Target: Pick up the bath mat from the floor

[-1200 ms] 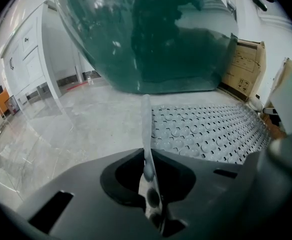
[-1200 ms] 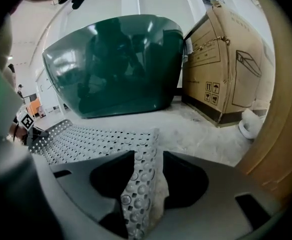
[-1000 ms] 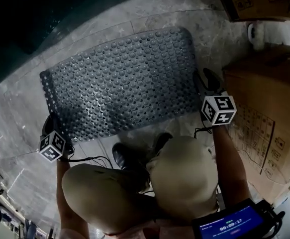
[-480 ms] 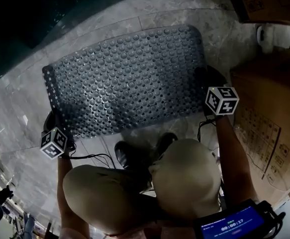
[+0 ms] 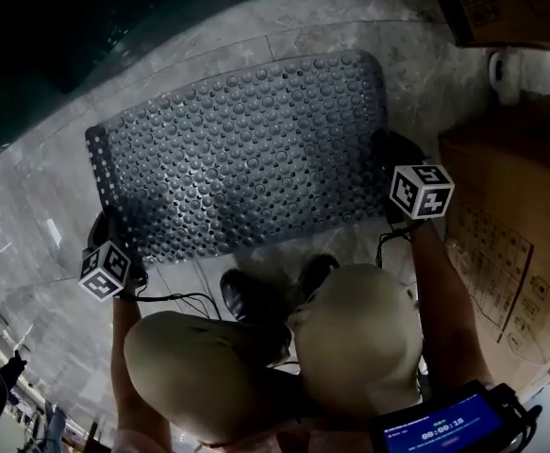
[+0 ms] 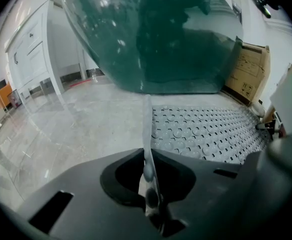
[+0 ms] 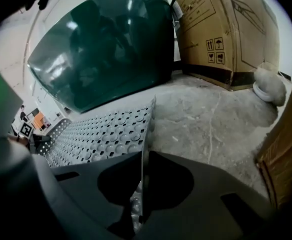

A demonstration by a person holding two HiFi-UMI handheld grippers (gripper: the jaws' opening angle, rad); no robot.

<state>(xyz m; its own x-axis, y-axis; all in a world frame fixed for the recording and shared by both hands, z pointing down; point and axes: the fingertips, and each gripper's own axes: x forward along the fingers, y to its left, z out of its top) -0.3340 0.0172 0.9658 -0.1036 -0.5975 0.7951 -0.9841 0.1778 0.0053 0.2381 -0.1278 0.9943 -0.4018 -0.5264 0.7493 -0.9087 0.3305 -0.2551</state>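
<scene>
The grey bubbled bath mat (image 5: 246, 159) lies spread on the marble floor. My left gripper (image 5: 105, 239) sits at its near left corner, shut on the mat's edge (image 6: 147, 134), which stands upright between the jaws of that gripper (image 6: 151, 189). My right gripper (image 5: 388, 159) is at the mat's right edge. Its jaws have just been closing, and in the right gripper view the mat's edge (image 7: 147, 129) is pinched between them at the gripper (image 7: 139, 189). The mat's surface (image 7: 95, 139) stretches away to the left.
Large cardboard boxes (image 5: 510, 225) stand close on the right, another box (image 5: 501, 8) at the top right, with a white object (image 5: 503, 69) between. A dark green tub (image 7: 105, 44) rises behind the mat. The person's knees and shoes (image 5: 256, 295) are just behind the mat's near edge.
The right gripper has moved in onto the mat's right edge and its jaws have closed on it. The left gripper has kept its grip at the left corner.
</scene>
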